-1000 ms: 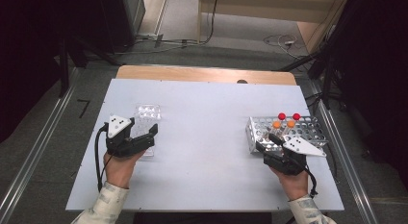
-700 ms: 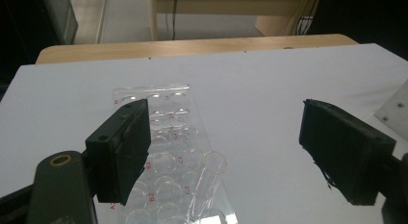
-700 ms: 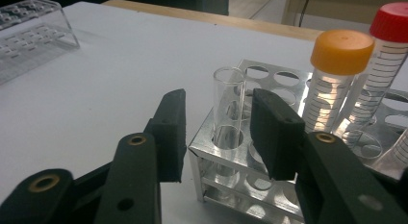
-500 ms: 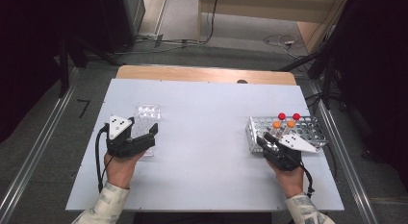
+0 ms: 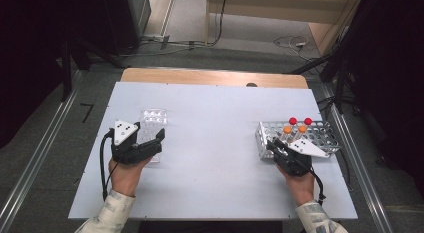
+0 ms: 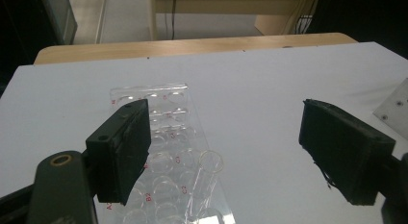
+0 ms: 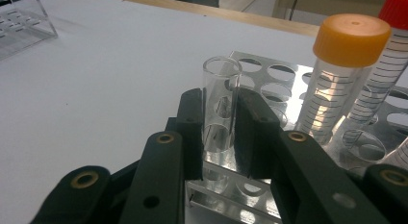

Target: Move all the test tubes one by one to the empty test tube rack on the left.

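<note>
Table [image 5: 210, 143], white on grey floor [image 5: 45, 138]: right gripper [image 7: 219, 132], at four o'clock, has just closed on a tube [image 7: 220, 108]; left gripper [image 6: 223, 147] spread, at eight.

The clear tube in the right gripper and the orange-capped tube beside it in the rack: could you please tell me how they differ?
The clear tube has an open top, while the orange-capped tube is closed by an orange screw cap. The clear tube has plain walls; the orange-capped tube bears printed black graduation lines. The right gripper presses its fingers on the clear tube; nothing touches the orange-capped tube. Both stand upright in the metal rack and are transparent.
</note>
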Available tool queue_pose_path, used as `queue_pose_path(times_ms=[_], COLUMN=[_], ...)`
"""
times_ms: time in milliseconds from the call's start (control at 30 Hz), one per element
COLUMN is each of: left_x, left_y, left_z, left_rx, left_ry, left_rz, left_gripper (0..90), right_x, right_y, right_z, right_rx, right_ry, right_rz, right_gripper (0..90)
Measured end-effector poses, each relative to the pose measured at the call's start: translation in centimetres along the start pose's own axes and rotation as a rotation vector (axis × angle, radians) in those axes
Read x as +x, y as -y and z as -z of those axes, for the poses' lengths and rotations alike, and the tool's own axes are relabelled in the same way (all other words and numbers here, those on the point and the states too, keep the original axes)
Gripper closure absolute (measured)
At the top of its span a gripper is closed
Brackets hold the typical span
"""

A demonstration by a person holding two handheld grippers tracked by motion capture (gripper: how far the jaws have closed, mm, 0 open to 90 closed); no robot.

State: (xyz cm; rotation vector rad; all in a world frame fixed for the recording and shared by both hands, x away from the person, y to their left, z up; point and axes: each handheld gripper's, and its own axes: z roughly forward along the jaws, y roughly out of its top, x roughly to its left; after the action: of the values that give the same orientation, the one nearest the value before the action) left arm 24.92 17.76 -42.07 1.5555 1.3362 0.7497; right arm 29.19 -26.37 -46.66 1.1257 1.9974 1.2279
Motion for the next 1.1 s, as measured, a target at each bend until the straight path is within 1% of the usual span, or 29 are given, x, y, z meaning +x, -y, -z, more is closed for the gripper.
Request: queue_pose_path(times_ms=[233,367,433,533,600,833,967,1100], left_x=[-0.1,-0.1,-0.1,-0.2,-0.2,-0.3,-0.3,-0.5], left_y=[0.0,0.0,0.1,0.0,0.0,0.0,0.0,0.0], left_z=[0.0,-0.1,-0.2,-0.2,-0.2,-0.2,-0.2,-0.1], left_rx=[0.002,0.005,0.015,0.017,0.016,0.016,0.015,0.009], left_ry=[0.003,0.005,0.008,0.010,0.010,0.010,0.011,0.011], left_rz=[-0.001,-0.003,-0.005,-0.007,-0.009,-0.008,-0.010,-0.009], left_gripper=[18.8,18.8,18.7,18.4,18.4,18.4,18.4,18.4], right_x=[0.1,0.2,0.2,0.3,0.4,0.6,0.9,1.5], right_y=[-0.1,-0.5,-0.7,-0.9,-1.3,-3.0,-3.9,-4.6], right_z=[0.1,0.6,0.8,1.1,1.4,2.9,3.6,4.1], right_rx=[-0.012,-0.032,-0.040,-0.041,-0.048,-0.102,-0.131,-0.153], right_ry=[0.007,0.004,0.002,0.006,0.005,0.012,-0.003,-0.029], right_rz=[0.009,0.005,0.014,0.019,0.010,0.022,0.017,0.022], right_gripper=[72.5,72.5,72.5,72.6,72.8,72.9,72.9,72.9])
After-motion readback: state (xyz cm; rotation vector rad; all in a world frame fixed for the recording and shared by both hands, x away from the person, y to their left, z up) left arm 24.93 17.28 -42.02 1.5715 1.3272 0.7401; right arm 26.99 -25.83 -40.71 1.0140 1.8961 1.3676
